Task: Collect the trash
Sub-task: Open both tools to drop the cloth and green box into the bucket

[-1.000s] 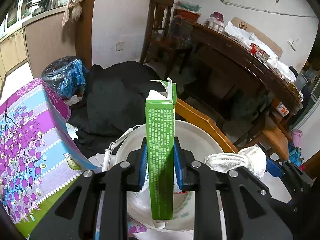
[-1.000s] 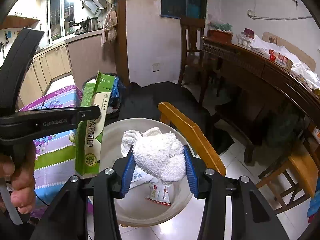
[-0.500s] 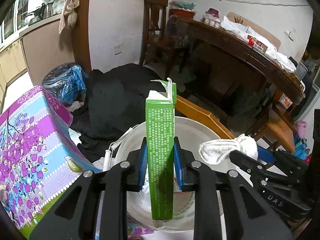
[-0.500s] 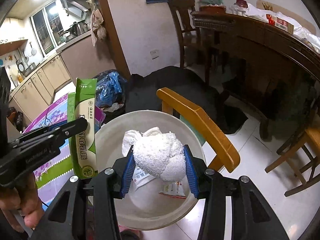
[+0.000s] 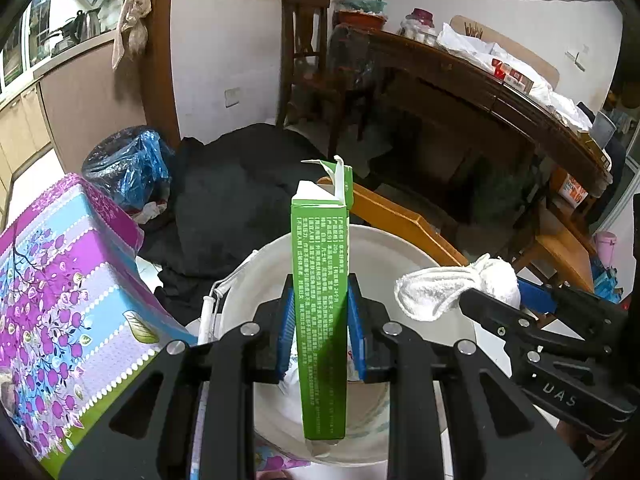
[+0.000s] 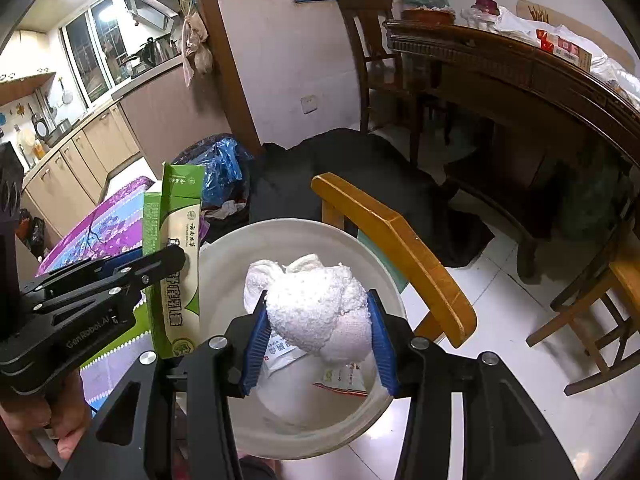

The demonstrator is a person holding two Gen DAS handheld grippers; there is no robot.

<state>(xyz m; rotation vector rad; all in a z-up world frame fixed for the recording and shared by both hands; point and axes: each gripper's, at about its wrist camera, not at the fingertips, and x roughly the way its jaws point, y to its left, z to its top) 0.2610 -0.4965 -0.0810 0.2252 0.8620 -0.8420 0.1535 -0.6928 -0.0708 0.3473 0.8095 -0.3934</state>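
My left gripper (image 5: 320, 332) is shut on a tall green carton (image 5: 320, 280) with a torn-open top, held upright over a white bucket (image 5: 400, 240). The carton also shows in the right wrist view (image 6: 176, 264), with the left gripper (image 6: 160, 264) at the bucket's left rim. My right gripper (image 6: 318, 340) is shut on a crumpled white cloth wad (image 6: 316, 304) above the white bucket (image 6: 224, 264). The wad (image 5: 448, 284) also shows in the left wrist view, held by the right gripper (image 5: 500, 292). Paper wrappers (image 6: 344, 376) lie inside the bucket.
A wooden chair back (image 6: 392, 248) stands just behind the bucket. A table with a purple floral cloth (image 5: 60, 288) is at the left. A blue-lined trash bag (image 5: 128, 164) and black cloth (image 5: 240, 192) lie on the floor beyond. A dark wooden table (image 6: 540, 80) stands at the right.
The right gripper with the wad has moved closer to the left gripper over the bucket. The left gripper still holds the carton upright in much the same place.
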